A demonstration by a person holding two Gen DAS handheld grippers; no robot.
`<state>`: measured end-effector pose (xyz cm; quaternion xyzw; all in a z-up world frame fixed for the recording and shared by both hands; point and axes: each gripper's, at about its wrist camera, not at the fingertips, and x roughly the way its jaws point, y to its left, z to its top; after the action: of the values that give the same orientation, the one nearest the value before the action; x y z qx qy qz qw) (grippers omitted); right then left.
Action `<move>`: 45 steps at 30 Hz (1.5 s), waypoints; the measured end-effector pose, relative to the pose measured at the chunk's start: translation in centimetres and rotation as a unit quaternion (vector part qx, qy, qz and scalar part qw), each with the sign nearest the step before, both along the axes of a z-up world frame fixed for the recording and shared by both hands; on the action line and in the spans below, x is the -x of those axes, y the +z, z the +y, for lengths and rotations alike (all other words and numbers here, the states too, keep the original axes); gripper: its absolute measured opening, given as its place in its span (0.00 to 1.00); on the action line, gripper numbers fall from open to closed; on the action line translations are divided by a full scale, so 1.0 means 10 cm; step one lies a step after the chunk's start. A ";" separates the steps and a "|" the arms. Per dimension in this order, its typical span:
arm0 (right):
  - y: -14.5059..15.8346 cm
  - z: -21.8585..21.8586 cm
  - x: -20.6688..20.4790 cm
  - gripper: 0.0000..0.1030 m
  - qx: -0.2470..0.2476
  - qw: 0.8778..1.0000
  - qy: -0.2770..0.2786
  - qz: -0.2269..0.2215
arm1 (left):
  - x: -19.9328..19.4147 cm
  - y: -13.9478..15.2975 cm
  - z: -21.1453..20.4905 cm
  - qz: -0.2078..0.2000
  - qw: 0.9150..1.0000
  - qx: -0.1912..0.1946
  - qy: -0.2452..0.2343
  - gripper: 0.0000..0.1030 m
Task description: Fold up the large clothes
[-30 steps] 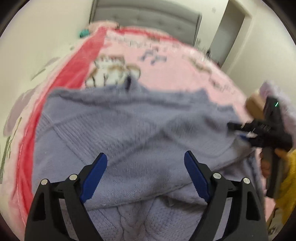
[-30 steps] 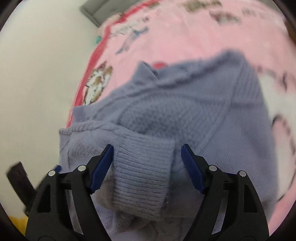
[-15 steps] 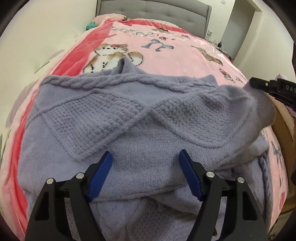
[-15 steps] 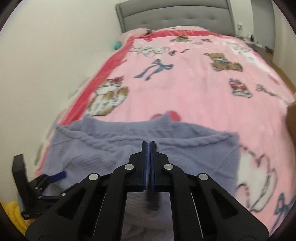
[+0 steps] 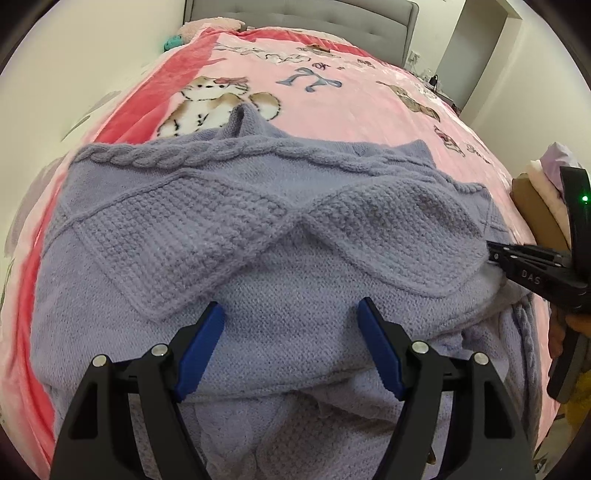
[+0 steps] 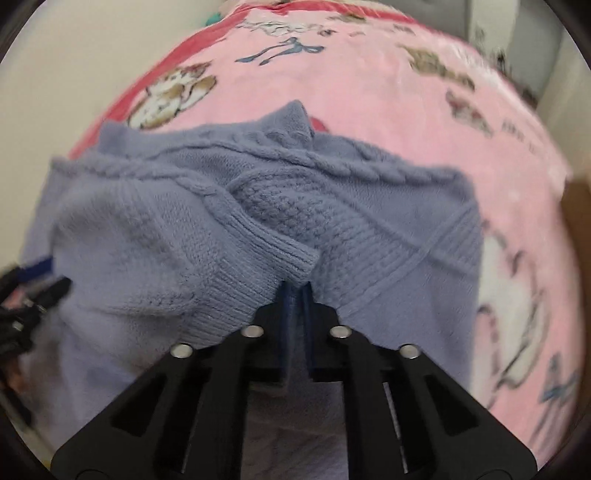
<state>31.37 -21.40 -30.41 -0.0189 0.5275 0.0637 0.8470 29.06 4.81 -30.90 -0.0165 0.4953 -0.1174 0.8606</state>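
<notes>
A lavender cable-knit sweater (image 5: 258, 229) lies spread on the bed, its sleeves folded across the body. My left gripper (image 5: 291, 317) hovers open over the sweater's lower middle, with nothing pinched between its blue pads. At the right edge of the left wrist view, my right gripper (image 5: 493, 254) bites the sweater's side. In the right wrist view the right gripper (image 6: 295, 291) is shut on a bunch of knit near a ribbed cuff (image 6: 280, 254) of the sweater (image 6: 388, 236). The left gripper (image 6: 40, 280) shows blurred at the left edge.
A pink blanket (image 5: 332, 103) with cartoon animals and a red border covers the bed. A grey headboard (image 5: 295, 14) stands at the far end, a doorway (image 5: 476, 48) at the far right. Folded clothes (image 5: 550, 170) are stacked at the right. A wall runs along the left.
The right gripper went from open around the ribbed cuff to shut on the knit, then swung down toward the sweater. The left jaws narrowed slightly; the sweater now lies flatter.
</notes>
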 end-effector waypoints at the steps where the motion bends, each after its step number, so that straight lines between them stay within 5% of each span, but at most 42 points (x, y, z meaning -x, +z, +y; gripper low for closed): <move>1: 0.00 0.02 0.00 0.03 0.028 1.000 -0.001 -0.005 | 0.00 0.00 0.00 0.001 1.000 -0.002 -0.003 0.72; 4: -0.14 -0.09 -0.08 0.00 0.046 0.997 -0.043 0.035 | 0.01 -0.03 0.01 0.002 1.000 -0.005 -0.011 0.72; 8: -0.07 -0.35 0.00 0.04 -0.048 0.993 -0.105 0.010 | 0.11 0.05 0.03 -0.020 1.000 -0.017 -0.011 0.73; 10: 0.07 -0.37 0.13 0.16 -0.056 0.992 -0.115 -0.025 | 0.24 0.15 0.10 -0.044 0.999 -0.027 -0.008 0.73; 12: 0.26 -0.34 0.38 0.61 -0.040 0.991 -0.111 -0.070 | 0.42 0.24 0.20 -0.064 0.997 -0.045 -0.008 0.80; 14: 0.37 -0.30 0.63 0.64 -0.015 0.990 -0.103 -0.096 | 0.65 0.29 0.40 -0.069 0.996 -0.062 -0.003 0.82; 19: 0.32 -0.29 1.45 0.76 0.060 0.991 -0.108 -0.045 | 1.24 0.23 1.04 -0.023 0.996 -0.085 0.025 0.82; 23: 0.19 -0.29 2.16 0.76 0.093 0.988 -0.120 0.015 | 1.71 0.09 1.36 0.020 0.994 -0.108 0.006 0.82; 27: 0.19 -0.30 2.85 0.80 0.100 0.985 -0.138 0.030 | 2.11 -0.04 1.48 0.048 0.990 -0.125 -0.035 0.82; 32: 0.06 -0.19 3.20 0.80 0.083 0.986 -0.136 0.038 | 2.43 -0.17 1.49 0.068 0.988 -0.131 -0.048 0.82; 40: -0.03 -0.10 3.81 0.71 0.058 0.991 -0.120 0.012 | 3.02 -0.19 1.59 0.061 0.995 -0.083 0.008 0.82; 45: -0.14 -0.13 4.00 0.59 0.022 0.993 -0.115 0.032 | 3.26 -0.36 1.61 0.078 0.993 -0.087 0.005 0.72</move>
<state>-8.65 -22.68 -31.79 0.0251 0.5542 -0.0457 0.8308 -3.52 20.94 -34.46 0.0463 0.5696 -0.0679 0.8178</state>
